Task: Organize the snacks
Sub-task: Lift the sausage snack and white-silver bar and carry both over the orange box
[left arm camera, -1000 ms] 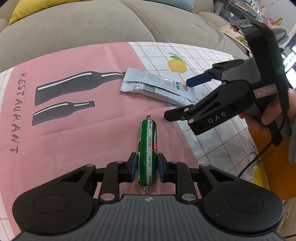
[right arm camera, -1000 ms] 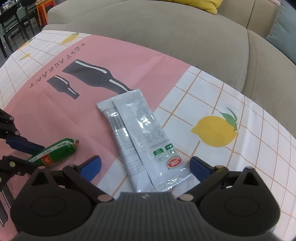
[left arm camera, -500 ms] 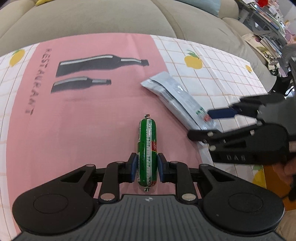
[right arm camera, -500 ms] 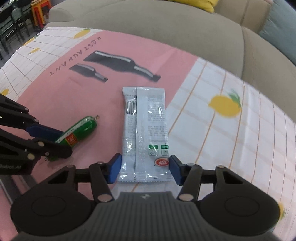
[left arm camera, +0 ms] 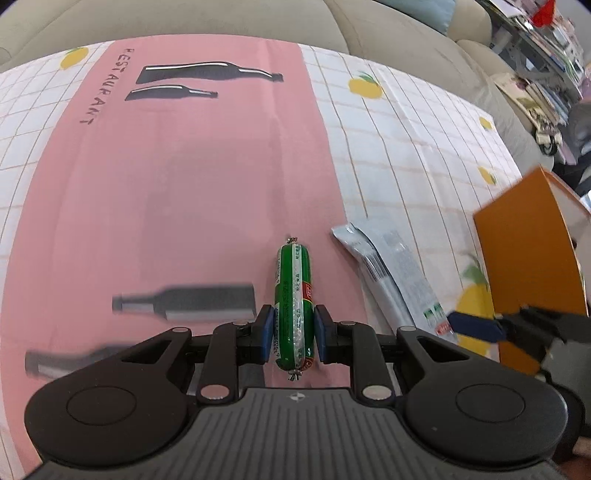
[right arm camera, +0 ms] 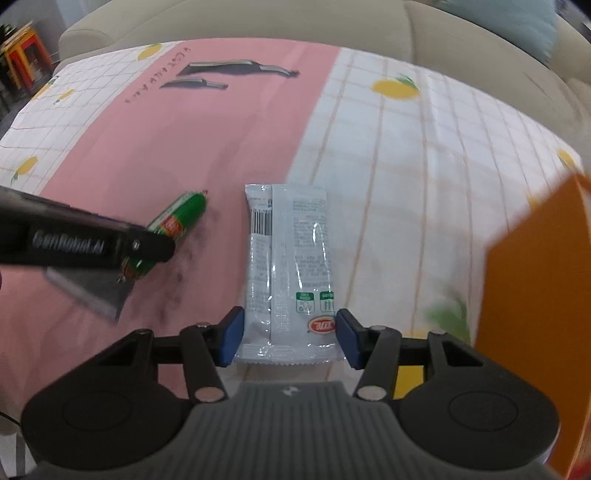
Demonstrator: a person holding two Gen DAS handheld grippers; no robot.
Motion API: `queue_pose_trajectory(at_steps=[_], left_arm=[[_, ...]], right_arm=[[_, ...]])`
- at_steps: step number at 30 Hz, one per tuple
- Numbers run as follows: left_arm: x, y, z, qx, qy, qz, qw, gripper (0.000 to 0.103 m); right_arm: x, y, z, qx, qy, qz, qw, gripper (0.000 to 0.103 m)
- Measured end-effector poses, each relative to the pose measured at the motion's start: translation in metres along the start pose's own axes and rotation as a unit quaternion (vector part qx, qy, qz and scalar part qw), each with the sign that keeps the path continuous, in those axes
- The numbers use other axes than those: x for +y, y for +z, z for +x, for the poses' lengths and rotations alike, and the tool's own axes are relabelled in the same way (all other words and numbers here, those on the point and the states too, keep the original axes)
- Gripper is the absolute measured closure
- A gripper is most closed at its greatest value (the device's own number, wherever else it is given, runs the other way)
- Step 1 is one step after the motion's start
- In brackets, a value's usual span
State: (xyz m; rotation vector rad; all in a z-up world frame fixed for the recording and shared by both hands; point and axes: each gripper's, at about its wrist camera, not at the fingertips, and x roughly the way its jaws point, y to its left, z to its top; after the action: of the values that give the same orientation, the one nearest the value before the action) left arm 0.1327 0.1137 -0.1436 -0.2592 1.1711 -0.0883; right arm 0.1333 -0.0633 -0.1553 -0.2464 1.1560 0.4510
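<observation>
Snacks here are two: a green sausage stick (left arm camera: 293, 306) and a silver-grey snack packet (right arm camera: 290, 266), each caught in its own tool above a pink-and-white tablecloth (left arm camera: 184, 192). In the left wrist view, the left gripper (left arm camera: 293, 338) sits at lower centre with its blue pads (left arm camera: 266, 332) pressed against both flanks of the sausage, which points straight up the frame, its crimped near end poking out below the pads and its far end reaching toward mid-frame. To the right of it in that view lies the packet, running diagonally down to the right, where a blue fingertip of the right gripper (left arm camera: 476, 326) meets its lower end beside the red logo. In the right wrist view, the right gripper (right arm camera: 288, 338) occupies the lower centre, its pads (right arm camera: 232, 338) closed on the two long edges of the packet near the sealed end; the packet extends upward to mid-frame, barcode at its upper left. Left of the packet in this view, the sausage shows tilted, partly hidden behind a black finger of the other tool. An orange box (right arm camera: 532, 306) stands at the right edge of both views, close to the packet. A beige sofa (left arm camera: 221, 18) fills the top of both frames, behind the printed bottles and lemons on the cloth.
</observation>
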Motion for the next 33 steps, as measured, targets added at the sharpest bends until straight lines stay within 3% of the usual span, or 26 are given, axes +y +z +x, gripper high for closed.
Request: queue_pose_trajectory(at_steps=[5,12,15,19,20,29,33], left_arm=[[-0.01,-0.023,0.0,0.009,0.003,0.002,0.9999,0.078],[-0.011,-0.032,0.001,0.002,0.008,0.003,1.0,0.076],[-0.007,-0.036,0.002,-0.016,0.004,-0.005,0.9999,0.07],[-0.003,-0.041,0.001,-0.05,-0.02,-0.026,0.9982,0.046],[-0.003,-0.042,0.001,-0.058,-0.021,-0.027,0.9977,0.045],[-0.007,-0.045,0.002,-0.091,0.005,0.003,0.9958,0.052],[-0.012,-0.05,0.004,-0.104,0.011,0.016,0.9944,0.062]], right_arm=[[0.004,-0.038,-0.016,-0.017,-0.012,0.031,0.999,0.05],[0.007,-0.054,-0.012,-0.038,-0.014,0.04,0.998,0.045],[0.003,-0.059,-0.014,-0.057,-0.005,0.053,0.997,0.036],[-0.003,-0.056,-0.015,-0.1,-0.001,0.068,0.993,0.026],[-0.003,-0.054,-0.014,-0.109,0.001,0.068,0.992,0.026],[-0.002,-0.051,0.007,-0.12,-0.008,0.056,0.991,0.025],[0.005,-0.053,0.009,-0.132,-0.022,0.027,0.991,0.031]])
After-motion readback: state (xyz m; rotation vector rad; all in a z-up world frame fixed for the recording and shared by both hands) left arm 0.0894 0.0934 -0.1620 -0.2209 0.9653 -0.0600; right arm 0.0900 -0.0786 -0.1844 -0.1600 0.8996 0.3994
